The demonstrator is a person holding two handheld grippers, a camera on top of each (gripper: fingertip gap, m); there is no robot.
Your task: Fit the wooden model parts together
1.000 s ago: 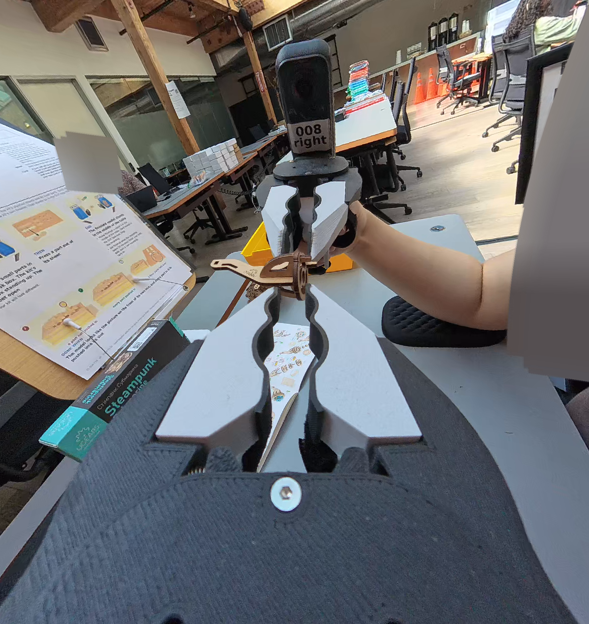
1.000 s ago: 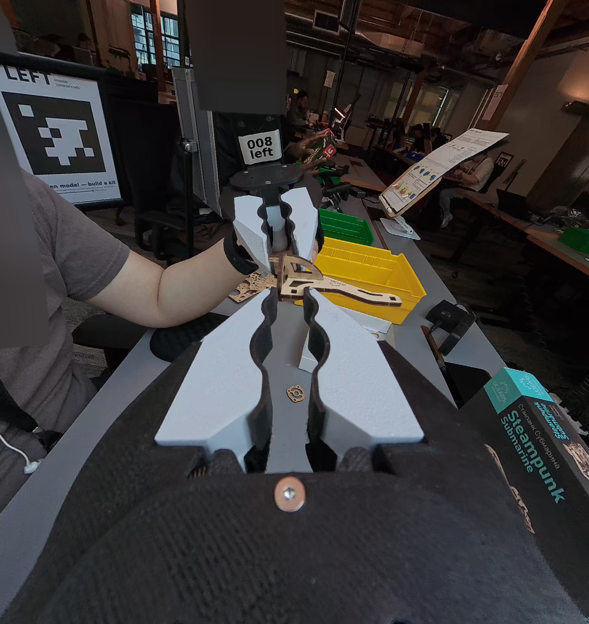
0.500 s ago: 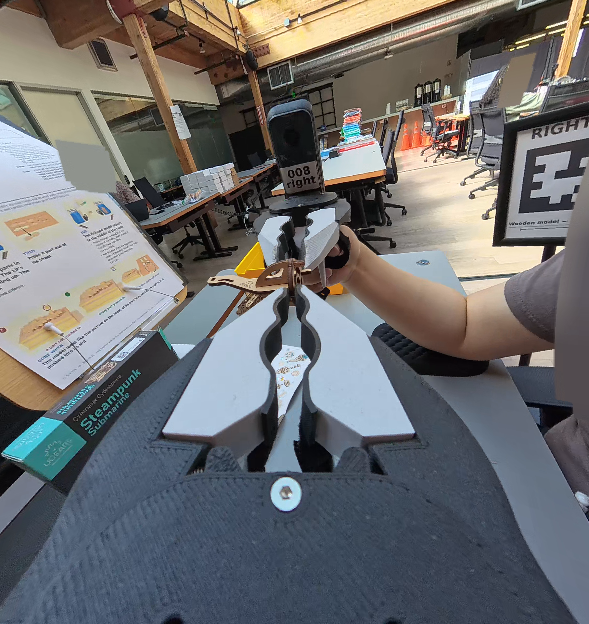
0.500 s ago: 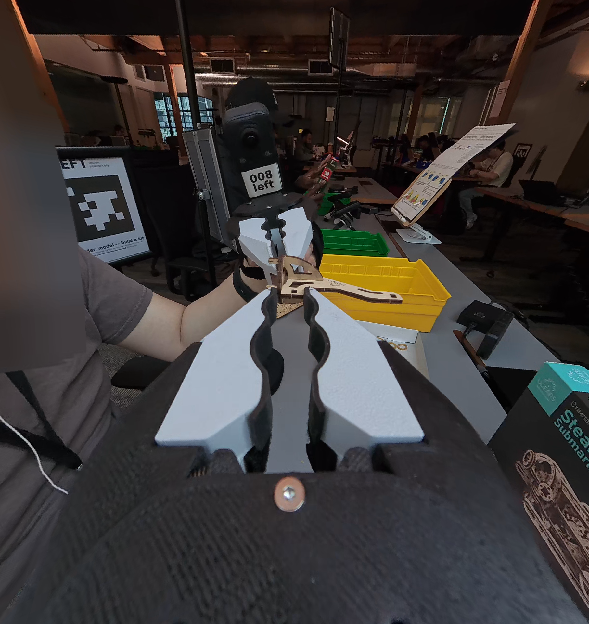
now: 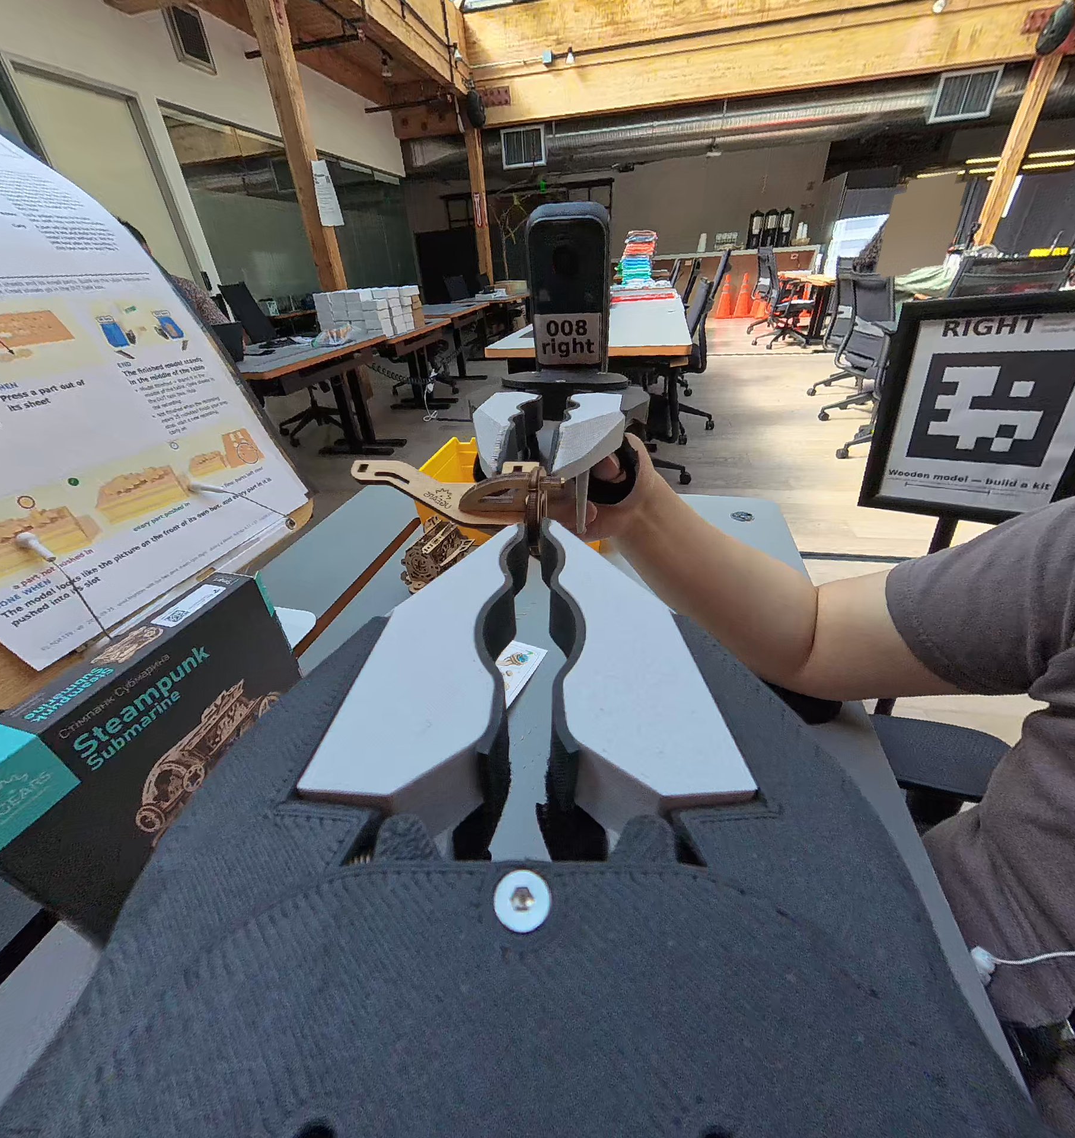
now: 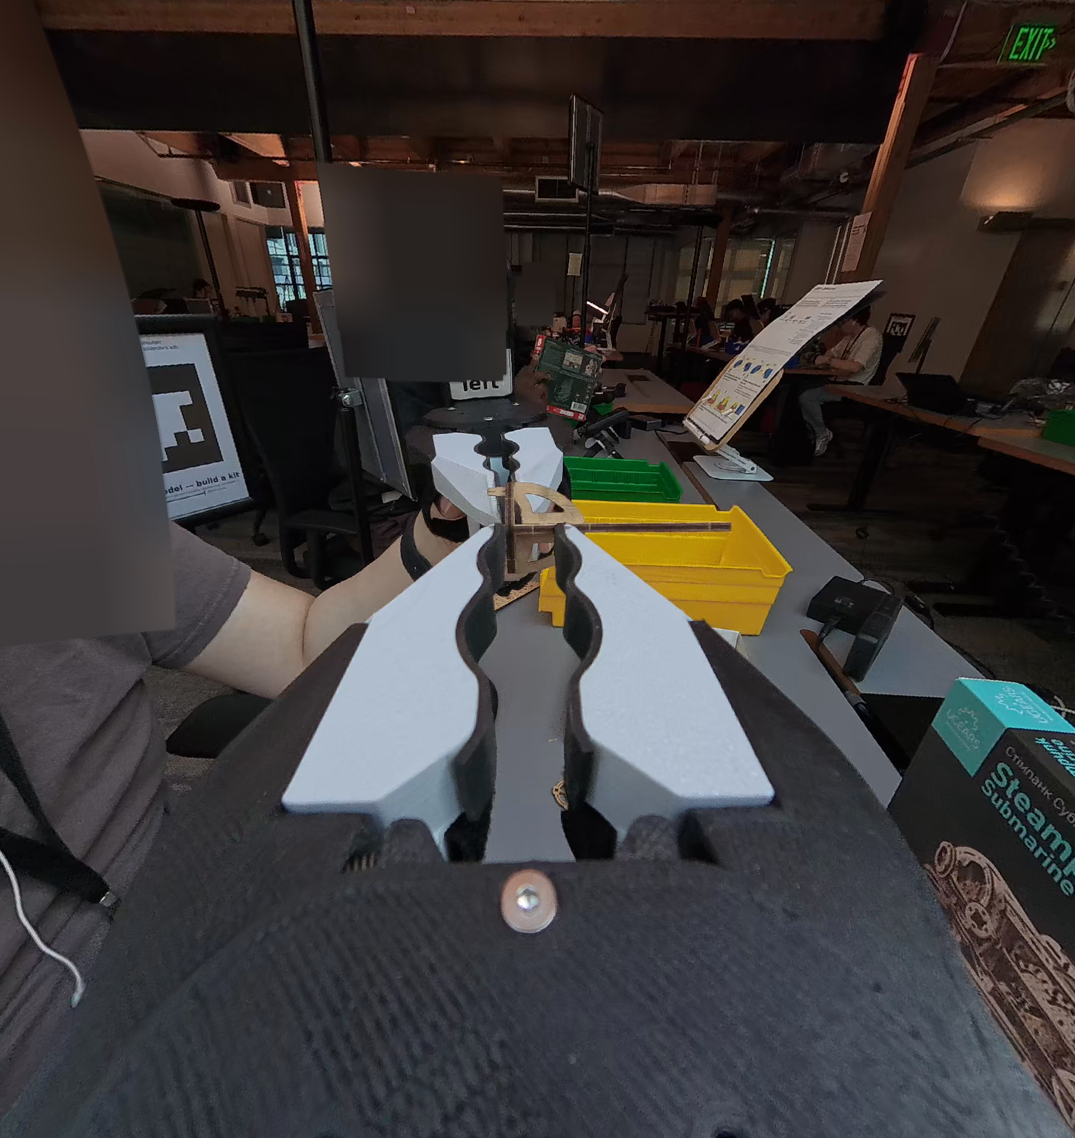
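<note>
My left gripper (image 5: 535,545) is shut on a small round wooden piece (image 5: 535,506), which stands on edge. My right gripper (image 6: 525,542) faces it tip to tip and is shut on the broad end of a long flat wooden arm part (image 5: 411,483). The round piece sits across that broad end, so the two parts meet between the grippers, held up above the grey table (image 5: 350,542). In the right wrist view the arm part (image 6: 645,526) lies edge-on and points right, and the round piece (image 6: 510,523) is edge-on too. How deep the joint sits is hidden.
A yellow bin (image 6: 676,554) and a green bin (image 6: 621,477) stand behind the parts. A partly built wooden model (image 5: 430,554) sits on the table. The kit box (image 5: 122,708) and an instruction sheet on a stand (image 5: 91,431) are at the left. A black device (image 6: 861,609) lies at the right. Less than 4 cm separates the two grippers' tips.
Both grippers have risen and levelled out with the two parts still held together. In the right wrist view the arm part has turned from a slanted flat view to edge-on.
</note>
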